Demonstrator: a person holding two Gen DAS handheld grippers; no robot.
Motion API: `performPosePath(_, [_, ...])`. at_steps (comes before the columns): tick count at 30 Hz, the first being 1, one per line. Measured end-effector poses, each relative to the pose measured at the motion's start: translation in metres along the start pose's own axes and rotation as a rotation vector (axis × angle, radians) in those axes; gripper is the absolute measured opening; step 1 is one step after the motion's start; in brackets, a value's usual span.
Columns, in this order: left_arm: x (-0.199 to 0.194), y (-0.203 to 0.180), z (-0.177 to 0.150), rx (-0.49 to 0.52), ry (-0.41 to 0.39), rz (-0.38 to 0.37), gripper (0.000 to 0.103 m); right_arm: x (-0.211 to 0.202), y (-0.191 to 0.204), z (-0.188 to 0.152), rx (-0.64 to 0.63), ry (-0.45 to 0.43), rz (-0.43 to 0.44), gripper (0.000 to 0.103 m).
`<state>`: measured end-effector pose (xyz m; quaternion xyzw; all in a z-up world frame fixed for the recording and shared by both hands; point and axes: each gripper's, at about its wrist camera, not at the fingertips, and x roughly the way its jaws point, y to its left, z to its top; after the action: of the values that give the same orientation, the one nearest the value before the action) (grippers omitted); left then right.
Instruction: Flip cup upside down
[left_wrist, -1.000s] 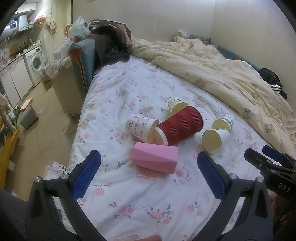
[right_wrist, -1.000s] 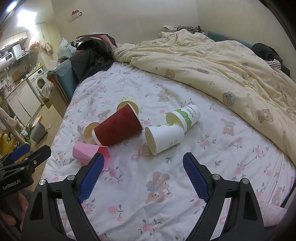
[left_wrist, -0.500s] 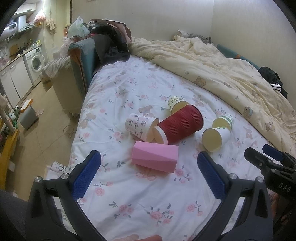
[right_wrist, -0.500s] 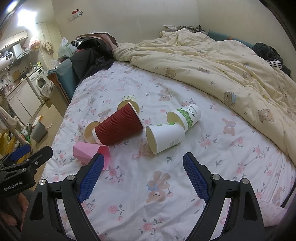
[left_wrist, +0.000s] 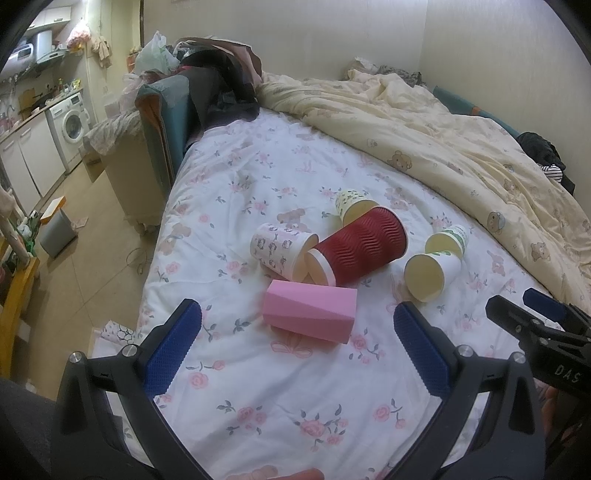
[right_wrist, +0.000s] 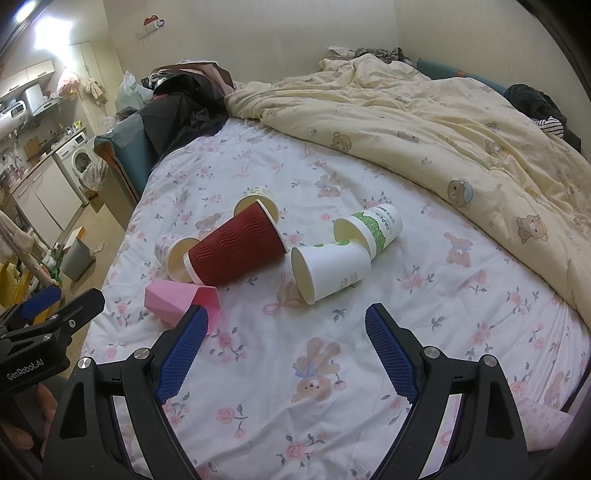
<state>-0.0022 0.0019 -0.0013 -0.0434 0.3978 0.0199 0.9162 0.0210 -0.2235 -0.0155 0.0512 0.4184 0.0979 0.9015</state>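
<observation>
Several cups lie on their sides on the flowered bed sheet (left_wrist: 295, 398). A pink faceted cup (left_wrist: 310, 314) lies nearest, in front of a red ribbed cup (left_wrist: 362, 247), a white patterned cup (left_wrist: 280, 247), a small yellow-print cup (left_wrist: 351, 201) and two white cups with green print (left_wrist: 430, 273). My left gripper (left_wrist: 295, 347) is open and empty, just short of the pink cup. In the right wrist view my right gripper (right_wrist: 288, 350) is open and empty, short of a white cup (right_wrist: 332, 267) and the red cup (right_wrist: 236, 249). The pink cup (right_wrist: 173, 299) lies at its left.
A cream bear-print duvet (left_wrist: 461, 140) is bunched along the bed's right side. Dark clothes and a teal cushion (left_wrist: 192, 107) lie at the far left corner. The bed's left edge drops to the floor with a grey bin (left_wrist: 55, 232). The other gripper (right_wrist: 40, 332) shows at the left.
Both grippers have drifted very slightly; the cups have not moved and both grippers stay open.
</observation>
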Motion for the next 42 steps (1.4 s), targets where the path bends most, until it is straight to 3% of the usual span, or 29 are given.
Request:
performPosePath(28, [0.002,-0.001,0.004,0.011,0.009,0.021,0.103,0.004,-0.003,-0.002,0.015,0.026,-0.003,0.090])
performPosePath(37, [0.025,0.008,0.036,0.010,0.070,0.052,0.103,0.034,0.000,0.030,0.062,0.143,0.055,0.090])
performPosePath(42, [0.056,0.021,0.051,-0.028,0.163,0.059,0.103,0.075,-0.002,0.049,0.175,0.266,0.136,0.090])
